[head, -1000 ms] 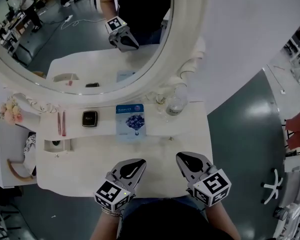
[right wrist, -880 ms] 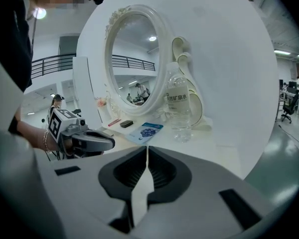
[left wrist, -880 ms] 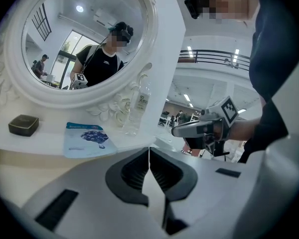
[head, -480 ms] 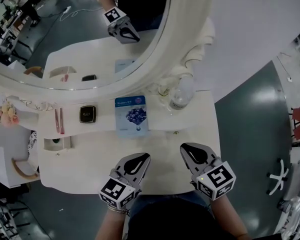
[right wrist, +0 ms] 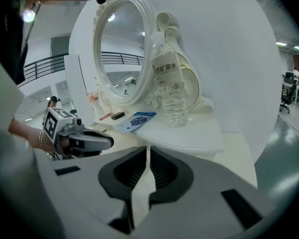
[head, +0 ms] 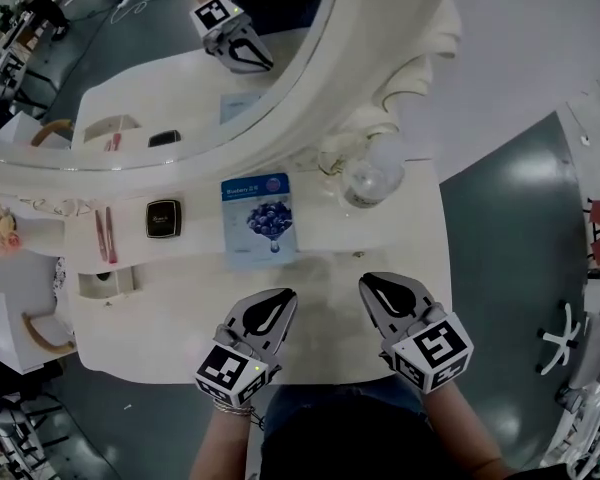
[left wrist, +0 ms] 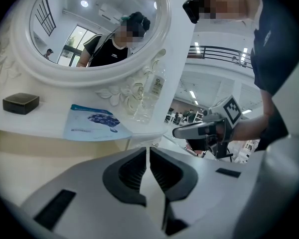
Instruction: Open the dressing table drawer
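The white dressing table (head: 170,338) carries a raised shelf under an oval mirror (head: 310,98). A small drawer knob (head: 359,256) shows on the shelf's front face. The drawer under the tabletop is hidden from the head view. My left gripper (head: 283,296) hovers over the front of the tabletop, shut and holding nothing. Beside it on the right, my right gripper (head: 368,282) is also shut and holds nothing. In the left gripper view the jaws (left wrist: 148,148) point at the shelf front. In the right gripper view the jaws (right wrist: 148,148) point toward the shelf's right end.
The shelf holds a clear water bottle (head: 368,176), a blue packet (head: 260,220), a black compact (head: 163,218) and pink sticks (head: 105,234). A small open compartment (head: 105,281) lies at the left. Grey floor and an office chair base (head: 565,340) are at the right.
Both grippers have sunk a little toward the front of the tabletop, still side by side and shut. The head view has shifted, so the shelf and mirror sit higher in the picture.
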`<state>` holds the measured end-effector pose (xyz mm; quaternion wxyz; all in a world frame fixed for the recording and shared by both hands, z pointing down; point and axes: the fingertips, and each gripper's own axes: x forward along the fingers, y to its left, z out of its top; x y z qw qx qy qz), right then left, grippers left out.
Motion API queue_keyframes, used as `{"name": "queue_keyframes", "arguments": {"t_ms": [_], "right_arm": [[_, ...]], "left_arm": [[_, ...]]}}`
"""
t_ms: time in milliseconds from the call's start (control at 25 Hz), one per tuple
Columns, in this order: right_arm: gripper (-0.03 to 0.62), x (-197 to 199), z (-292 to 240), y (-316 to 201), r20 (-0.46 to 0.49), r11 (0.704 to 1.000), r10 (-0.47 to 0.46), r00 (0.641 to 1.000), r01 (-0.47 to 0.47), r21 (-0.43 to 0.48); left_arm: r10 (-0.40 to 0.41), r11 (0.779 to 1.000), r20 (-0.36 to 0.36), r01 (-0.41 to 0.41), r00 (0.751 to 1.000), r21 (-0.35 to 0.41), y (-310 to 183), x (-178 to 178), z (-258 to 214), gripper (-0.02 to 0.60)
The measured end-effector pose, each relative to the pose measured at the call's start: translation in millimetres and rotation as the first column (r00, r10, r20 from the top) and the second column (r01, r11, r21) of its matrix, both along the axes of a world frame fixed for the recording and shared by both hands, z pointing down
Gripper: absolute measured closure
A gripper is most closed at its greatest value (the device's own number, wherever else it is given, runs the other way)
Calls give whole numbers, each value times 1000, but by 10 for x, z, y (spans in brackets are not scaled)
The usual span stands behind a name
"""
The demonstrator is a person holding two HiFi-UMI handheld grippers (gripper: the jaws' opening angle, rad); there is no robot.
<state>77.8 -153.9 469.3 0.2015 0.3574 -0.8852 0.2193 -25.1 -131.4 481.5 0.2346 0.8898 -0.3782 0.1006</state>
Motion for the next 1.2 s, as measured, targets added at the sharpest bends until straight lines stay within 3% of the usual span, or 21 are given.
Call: {"name": "queue_keyframes", "arguments": {"t_ms": [520, 680, 1200], "right_arm": [[570, -56, 279, -145, -21, 999, -4, 1000, 3, -48], [490, -70, 375, -183, -38, 998, -9, 999, 7, -65], [457, -16, 518, -343, -65, 995, 54, 996, -59, -75]], "left_arm": [[-11, 1000, 9, 11, 1000, -15, -160, 8, 165, 561], [-12, 1000, 10, 12, 1000, -22, -179, 11, 194, 561], [-44, 998, 23, 45, 999, -42, -245, -68, 288, 561]]}}
